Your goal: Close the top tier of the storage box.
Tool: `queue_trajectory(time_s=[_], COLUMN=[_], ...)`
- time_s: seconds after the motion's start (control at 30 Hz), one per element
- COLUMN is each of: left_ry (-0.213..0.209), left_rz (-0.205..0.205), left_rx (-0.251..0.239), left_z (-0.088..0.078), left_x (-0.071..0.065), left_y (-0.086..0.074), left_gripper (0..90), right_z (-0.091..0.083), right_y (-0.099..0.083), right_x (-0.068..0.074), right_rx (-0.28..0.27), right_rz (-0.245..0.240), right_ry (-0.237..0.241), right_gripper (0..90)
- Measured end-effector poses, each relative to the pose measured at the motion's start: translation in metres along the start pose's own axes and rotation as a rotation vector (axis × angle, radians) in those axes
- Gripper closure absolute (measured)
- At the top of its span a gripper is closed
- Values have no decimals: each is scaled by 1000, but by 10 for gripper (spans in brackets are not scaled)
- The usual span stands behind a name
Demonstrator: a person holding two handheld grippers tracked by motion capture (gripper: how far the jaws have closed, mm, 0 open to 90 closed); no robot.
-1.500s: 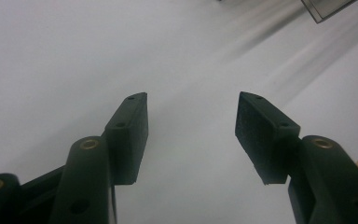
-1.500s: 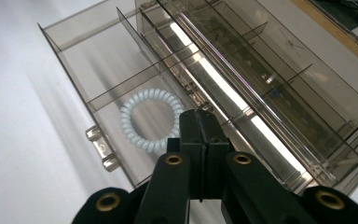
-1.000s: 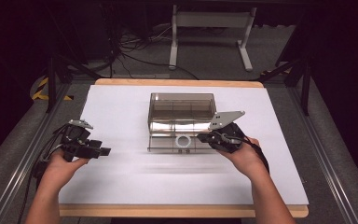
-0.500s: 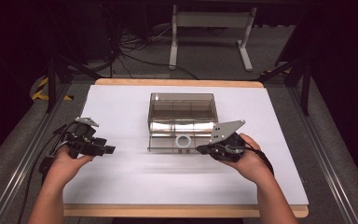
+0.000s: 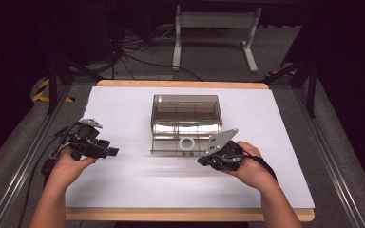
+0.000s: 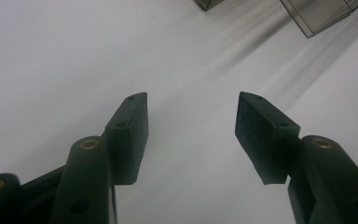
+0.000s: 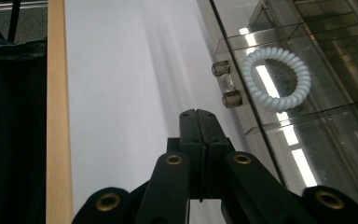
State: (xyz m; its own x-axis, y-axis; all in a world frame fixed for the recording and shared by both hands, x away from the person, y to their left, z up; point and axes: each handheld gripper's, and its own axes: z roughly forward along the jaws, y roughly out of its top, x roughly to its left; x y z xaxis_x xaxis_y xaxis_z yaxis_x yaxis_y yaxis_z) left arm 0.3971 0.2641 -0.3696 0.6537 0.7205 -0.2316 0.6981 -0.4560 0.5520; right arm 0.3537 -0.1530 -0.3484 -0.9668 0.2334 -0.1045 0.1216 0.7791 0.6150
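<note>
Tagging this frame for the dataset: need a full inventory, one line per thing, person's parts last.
Drawer box: 1, smoky clear plastic, middle of the table, drawer pulled out toward the person.
Coiled hair tie: 1, white, lying in the open drawer.
Drawer handle: 1, clear, on the drawer front, just ahead of the right jaws.
Table: 1, white top with a wood edge.
Metal stand: 1, grey, on the floor behind the table.
Cables: several, black, on the floor behind the table.
Left gripper: 1, black, left side of the table, jaws open and empty.
Right gripper: 1, black, near the drawer front, jaws shut and empty.
</note>
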Motion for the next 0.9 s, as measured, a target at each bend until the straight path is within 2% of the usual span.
queue_trajectory(time_s=[0.4, 0.53, 0.63, 0.9], left_ry=[3, 3, 3, 9], left_rz=[6, 9, 2, 1], left_rx=[4, 7, 4, 7], left_z=[0, -1, -2, -2], left_x=[-2, -1, -2, -2], left_y=[0, -1, -2, -4], left_gripper=[449, 449, 449, 448], right_z=[18, 26, 30, 36], right_y=[-3, -4, -5, -8], right_x=[-2, -3, -6, -11], right_rx=[60, 84, 90, 76], right_rz=[4, 6, 18, 28], right_ry=[24, 13, -16, -57], right_gripper=[900, 900, 900, 900])
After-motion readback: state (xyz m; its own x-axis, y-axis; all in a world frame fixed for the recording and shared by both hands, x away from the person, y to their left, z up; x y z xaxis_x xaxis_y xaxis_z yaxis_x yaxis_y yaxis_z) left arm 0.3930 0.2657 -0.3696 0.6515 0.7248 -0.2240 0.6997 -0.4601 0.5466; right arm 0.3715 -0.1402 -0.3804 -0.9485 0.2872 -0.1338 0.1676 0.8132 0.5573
